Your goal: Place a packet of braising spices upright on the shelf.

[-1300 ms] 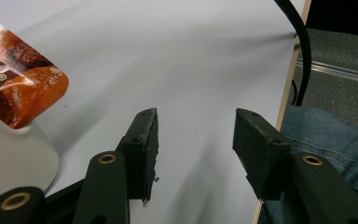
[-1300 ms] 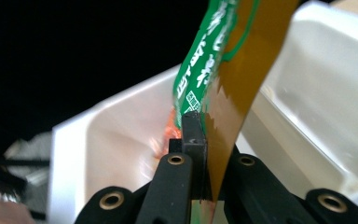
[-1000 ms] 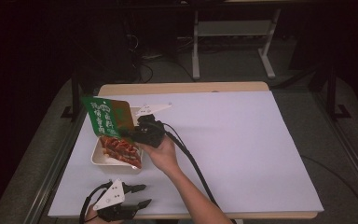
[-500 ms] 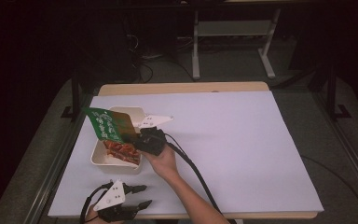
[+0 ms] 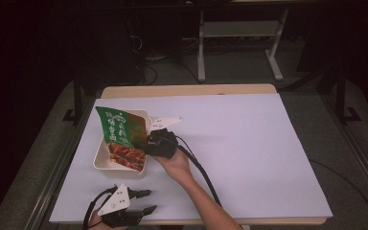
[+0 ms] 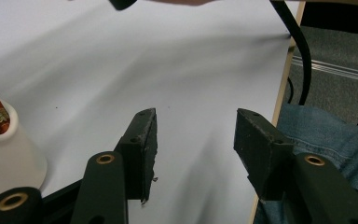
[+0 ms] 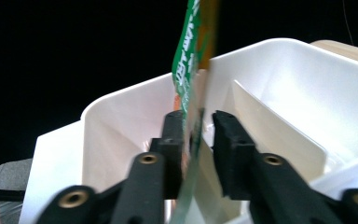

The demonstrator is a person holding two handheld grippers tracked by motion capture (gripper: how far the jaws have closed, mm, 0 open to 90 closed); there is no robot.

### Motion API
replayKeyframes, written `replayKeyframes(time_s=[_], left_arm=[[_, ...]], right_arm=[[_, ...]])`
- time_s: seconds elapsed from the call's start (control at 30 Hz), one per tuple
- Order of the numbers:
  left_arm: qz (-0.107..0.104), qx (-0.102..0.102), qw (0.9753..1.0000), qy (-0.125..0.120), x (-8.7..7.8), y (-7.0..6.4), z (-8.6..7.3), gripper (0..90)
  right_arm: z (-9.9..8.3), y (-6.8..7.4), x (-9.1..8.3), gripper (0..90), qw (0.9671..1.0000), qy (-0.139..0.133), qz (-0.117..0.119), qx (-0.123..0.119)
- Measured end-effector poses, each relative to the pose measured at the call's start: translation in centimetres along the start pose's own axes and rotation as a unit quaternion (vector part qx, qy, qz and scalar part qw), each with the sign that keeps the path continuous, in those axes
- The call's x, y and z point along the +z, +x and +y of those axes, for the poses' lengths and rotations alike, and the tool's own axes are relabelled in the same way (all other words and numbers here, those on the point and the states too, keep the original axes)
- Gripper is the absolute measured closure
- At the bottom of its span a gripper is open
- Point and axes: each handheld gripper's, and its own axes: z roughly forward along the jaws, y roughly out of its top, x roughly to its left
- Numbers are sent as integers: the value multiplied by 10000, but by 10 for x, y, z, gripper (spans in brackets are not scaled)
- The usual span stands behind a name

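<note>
— Since the earlier frame, what has been moved?
— Lowered into the white tray point(image 5: 106, 163): the green packet point(image 5: 120, 132), pinched on edge by the right gripper point(image 5: 149, 143) for upright placement. Left gripper point(image 6: 193, 156) is held agape, idle.

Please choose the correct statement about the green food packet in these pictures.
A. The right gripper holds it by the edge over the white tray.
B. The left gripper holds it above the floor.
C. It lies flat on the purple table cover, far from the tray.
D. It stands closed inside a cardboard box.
A: the right gripper has its jaws closed on the edge of the green packet, whose lower end sits in the white tray; the left gripper is open near the table edge.
</note>
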Motion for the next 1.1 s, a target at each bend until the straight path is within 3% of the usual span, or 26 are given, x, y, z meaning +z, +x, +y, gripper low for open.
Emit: replayKeyframes(time_s=[0.1, 0.37, 0.57, 1.1], left_arm=[[15, -21, 10000, -7, 0, 0, 0, 485], [71, -64, 10000, 9, 0, 2, 0, 467], [96, -1, 9999, 45, 0, 4, 0, 465], [114, -60, 9999, 19, 0, 5, 0, 458]], right_arm=[[1, -2, -6, 638, 10000, 59, -3, 72], [3, -2, -21, 550, 9997, 241, 64, 70], [3, -2, -33, 504, 9996, 257, 135, 31], [-1, 0, -62, 428, 9995, 292, 135, -64]])
